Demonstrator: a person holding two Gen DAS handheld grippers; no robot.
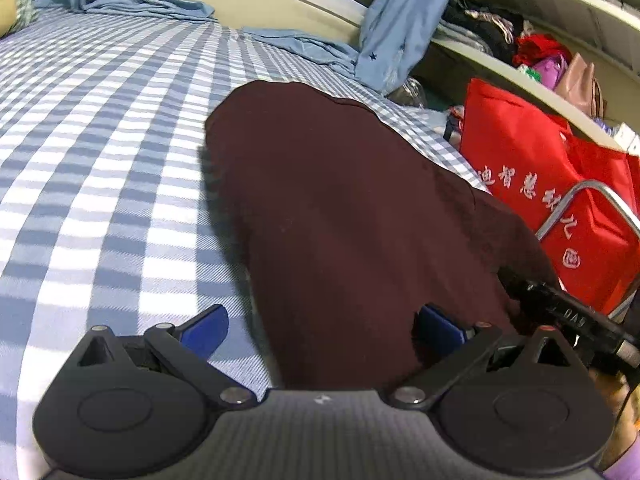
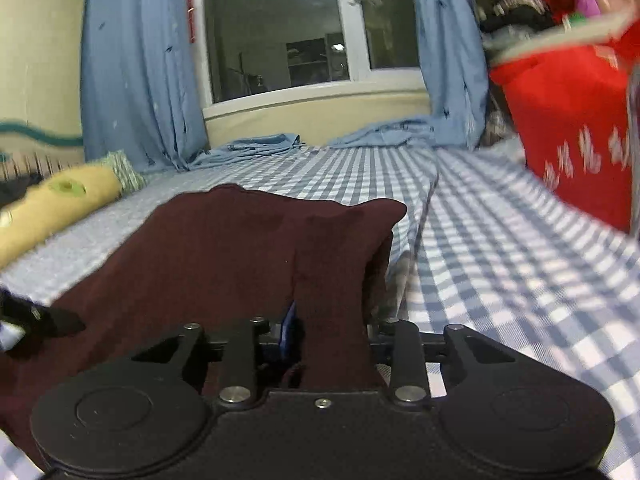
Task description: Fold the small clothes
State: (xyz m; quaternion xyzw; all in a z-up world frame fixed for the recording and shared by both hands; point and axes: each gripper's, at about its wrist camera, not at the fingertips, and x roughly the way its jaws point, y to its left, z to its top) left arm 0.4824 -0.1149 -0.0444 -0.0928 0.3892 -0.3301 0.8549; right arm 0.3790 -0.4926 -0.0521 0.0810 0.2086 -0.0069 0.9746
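Note:
A dark maroon garment [image 1: 352,208] lies on the blue-and-white checked bed sheet [image 1: 100,140]. My left gripper [image 1: 320,330] is open, its blue-padded fingers spread at the garment's near edge, the right pad on the cloth. The right gripper's black body [image 1: 568,312] shows at the right edge of that view. In the right wrist view the maroon garment [image 2: 240,256] is bunched between the fingers of my right gripper [image 2: 328,332], which is shut on a fold of it.
A red bag [image 1: 540,184] with white characters stands beside the bed on the right. A yellow rolled cloth [image 2: 52,204] lies at the left. Blue curtains [image 2: 136,64] hang by the window. Cluttered shelves [image 1: 520,40] are at the far right.

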